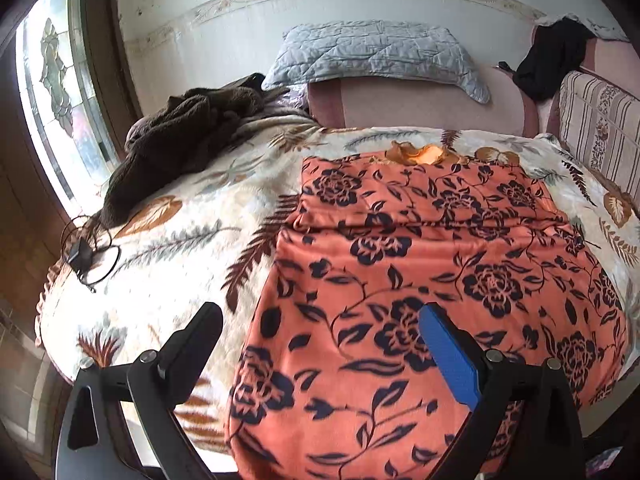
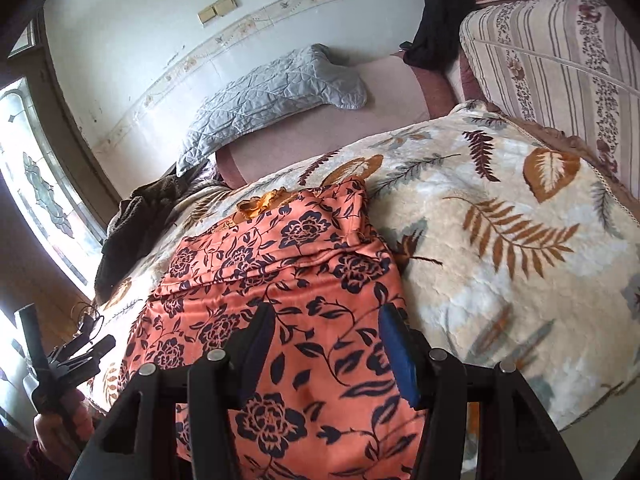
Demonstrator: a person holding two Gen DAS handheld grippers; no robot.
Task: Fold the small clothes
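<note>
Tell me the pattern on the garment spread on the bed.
Orange garment with dark navy roses and vines; clearest in the left wrist view.

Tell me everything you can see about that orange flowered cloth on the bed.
The orange fabric garment with dark navy roses and leaves looks soft and slightly shiny. It lies spread flat on the cream leaf-patterned fleece blanket, with a crosswise fold ridge near its far end and a frilly orange trim at the far edge. Neither pair of tongs visibly grips it.
</note>
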